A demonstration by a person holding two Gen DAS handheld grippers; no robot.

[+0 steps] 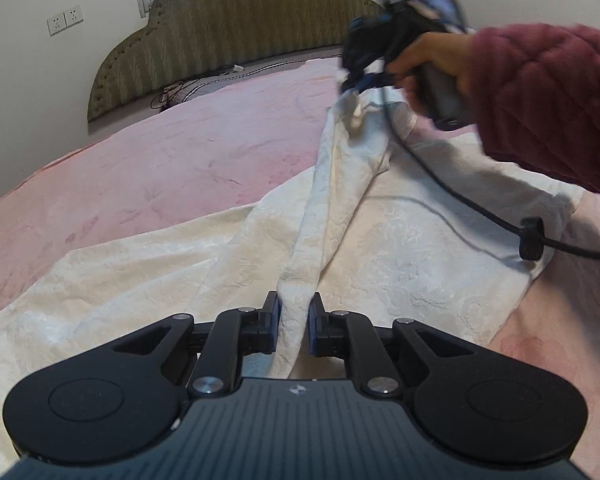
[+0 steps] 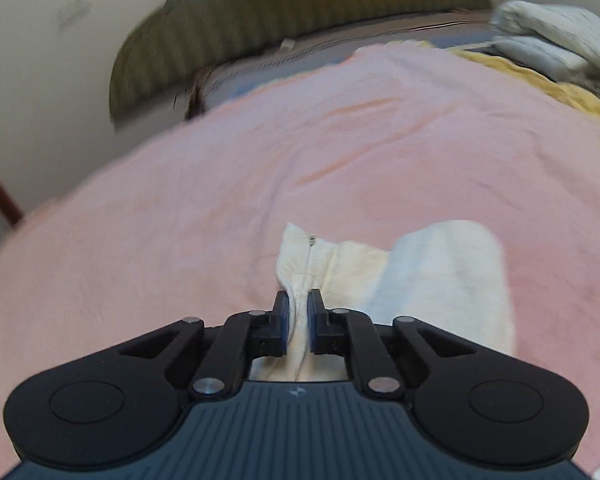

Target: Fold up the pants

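Pants (image 1: 400,264), cream, lie on the pink bed (image 1: 172,160). We pinch a raised ridge in the left gripper (image 1: 294,320); the right gripper (image 2: 298,320) clamps another edge, lifted. Risk: thick fabric slipping out mid-fold, or the cable (image 1: 440,176) snagging.

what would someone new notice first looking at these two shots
Most striking are the cream pants, spread on the pink bedspread, with one ridge of cloth pulled up taut between the two grippers. The left gripper pinches its near end, and the right gripper, held by a hand in a maroon sleeve, lifts the far end. Behind stands an olive headboard.
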